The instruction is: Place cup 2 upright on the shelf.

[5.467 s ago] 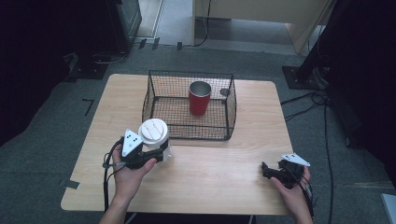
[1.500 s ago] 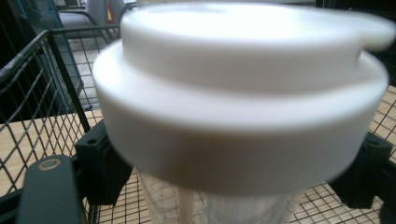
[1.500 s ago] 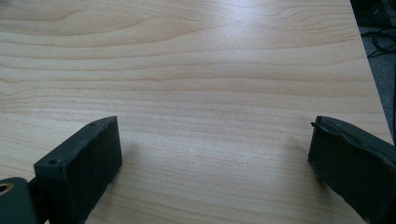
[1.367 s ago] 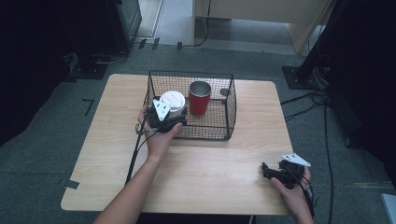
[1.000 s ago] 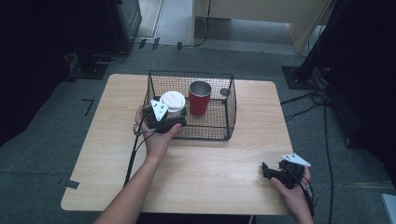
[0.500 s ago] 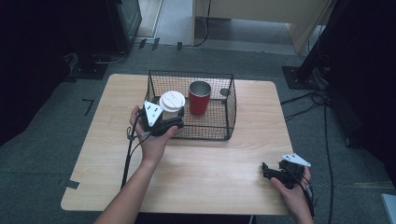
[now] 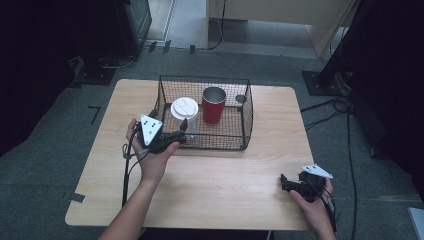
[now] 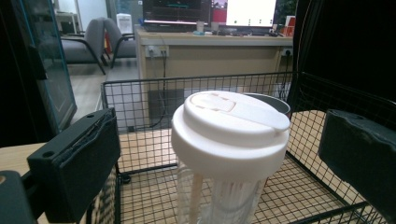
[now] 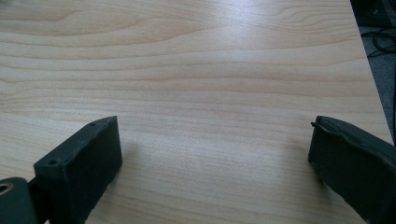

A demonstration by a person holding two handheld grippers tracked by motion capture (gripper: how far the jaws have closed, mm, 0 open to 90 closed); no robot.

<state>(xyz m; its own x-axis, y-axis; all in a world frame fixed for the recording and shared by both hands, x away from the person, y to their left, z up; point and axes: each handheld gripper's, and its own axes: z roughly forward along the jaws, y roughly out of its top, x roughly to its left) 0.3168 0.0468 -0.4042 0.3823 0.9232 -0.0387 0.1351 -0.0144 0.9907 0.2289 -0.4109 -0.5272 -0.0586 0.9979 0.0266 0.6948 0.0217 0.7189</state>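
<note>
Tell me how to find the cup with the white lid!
Look at the black wire basket on the wooden table. Two cups stand inside; the clear cup is the left one, just ahead of the left claw. Its neighbour, the red cup, has no lid.

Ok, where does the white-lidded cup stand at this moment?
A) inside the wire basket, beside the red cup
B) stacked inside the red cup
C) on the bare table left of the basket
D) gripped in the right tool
A: the white-lidded cup stands upright inside the basket, left of the red cup, with the left tool open around it.
</note>
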